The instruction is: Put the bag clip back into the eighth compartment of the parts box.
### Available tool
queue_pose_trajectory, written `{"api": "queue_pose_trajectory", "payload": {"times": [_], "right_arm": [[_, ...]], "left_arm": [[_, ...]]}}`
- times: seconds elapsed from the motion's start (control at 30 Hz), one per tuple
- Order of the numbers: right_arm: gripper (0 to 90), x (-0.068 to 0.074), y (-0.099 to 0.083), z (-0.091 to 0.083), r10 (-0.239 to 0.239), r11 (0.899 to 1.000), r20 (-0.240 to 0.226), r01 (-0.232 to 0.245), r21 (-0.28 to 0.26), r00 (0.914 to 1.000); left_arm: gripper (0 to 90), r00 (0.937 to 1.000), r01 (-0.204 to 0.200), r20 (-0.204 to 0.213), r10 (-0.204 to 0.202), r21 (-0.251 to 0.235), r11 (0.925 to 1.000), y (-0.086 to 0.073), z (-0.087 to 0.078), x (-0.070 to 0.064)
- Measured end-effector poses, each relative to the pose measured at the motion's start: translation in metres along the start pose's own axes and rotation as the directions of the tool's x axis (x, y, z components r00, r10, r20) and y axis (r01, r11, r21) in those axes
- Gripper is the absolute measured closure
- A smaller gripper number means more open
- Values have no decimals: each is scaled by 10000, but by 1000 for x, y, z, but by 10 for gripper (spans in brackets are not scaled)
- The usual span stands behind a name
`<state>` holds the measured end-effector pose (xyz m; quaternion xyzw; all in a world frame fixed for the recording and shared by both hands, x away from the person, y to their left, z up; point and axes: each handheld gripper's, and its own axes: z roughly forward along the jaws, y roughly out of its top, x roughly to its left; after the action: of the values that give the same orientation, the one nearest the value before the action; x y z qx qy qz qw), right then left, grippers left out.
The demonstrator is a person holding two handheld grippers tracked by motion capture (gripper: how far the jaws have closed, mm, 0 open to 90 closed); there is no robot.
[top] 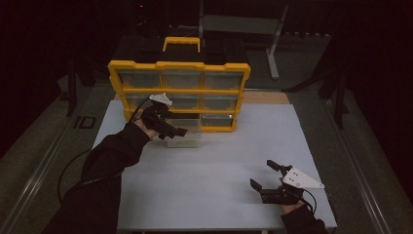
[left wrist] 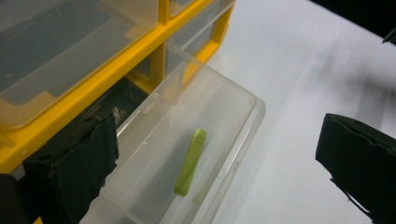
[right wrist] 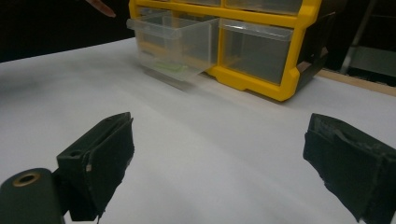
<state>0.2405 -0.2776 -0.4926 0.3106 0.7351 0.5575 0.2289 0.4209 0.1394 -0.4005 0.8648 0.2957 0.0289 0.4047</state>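
On the left we have the left hand-held gripper up at the yellow drawer organiser, which stands upright at the far edge of the white desk. Its jaws are spread wide and hold nothing. In the left gripper view they straddle the clear drawer, pulled out from the bottom row: one jaw sits by the drawer's near corner against the yellow frame, the other hangs over bare desk beyond the drawer's front wall. We judge that the drawer stands out so its contents can be reached from above, or so it can be pushed home.

Inside the drawer lies a small green stick, flat on the floor and slightly slanted. It sits between and a little ahead of the open jaws, untouched. The light is dim, so we cannot say what the stick is, perhaps a clip or a plastic part.

Moving right, the other drawers appear closed in their frame. At the near right corner of the desk, the right hand-held gripper waits low, well apart from the organiser, jaws likewise spread and empty. Its view looks across the bare desk towards the open drawer, probably parked out of the way.
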Motion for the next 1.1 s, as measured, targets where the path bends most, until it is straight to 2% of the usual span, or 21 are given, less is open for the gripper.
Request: {"api": "queue_pose_trajectory", "payload": {"times": [0.2,0.27,0.3,0.5,0.7,0.83,0.9,1.1], "right_arm": [[85,-1,-1,1,88,10000,-33,-88,11,10000],[85,-1,-2,1,117,9999,-24,-117,15,9999],[85,-1,-2,1,140,9999,-5,-140,21,9999],[85,-3,-2,0,236,9997,-20,-237,-49,9997],[85,-2,-1,1,148,9999,-13,-148,-44,9999],[85,-1,0,1,108,9999,-31,-108,-23,9999],[85,-1,0,1,98,9999,-27,-98,-28,9999],[85,1,1,0,59,10000,-46,-59,-26,10000]], "left_arm": [[2,9995,-17,-302,1,-529,9986,1,-11,-3],[1,9995,-34,-309,17,-569,9984,1,-13,-3],[1,9995,-41,-320,17,-746,9972,0,-16,-4],[1,9991,-14,-432,-28,-970,9953,-9,-23,-5],[1,9983,240,-495,-301,-1198,9925,-20,-26,-2],[2,9969,274,-687,-377,-1446,9891,-22,-32,-2],[2,9962,163,-817,-288,-1494,9886,-23,-37,-3],[2,9937,179,-1066,-354,-1610,9868,-27,-47,-6]]}}
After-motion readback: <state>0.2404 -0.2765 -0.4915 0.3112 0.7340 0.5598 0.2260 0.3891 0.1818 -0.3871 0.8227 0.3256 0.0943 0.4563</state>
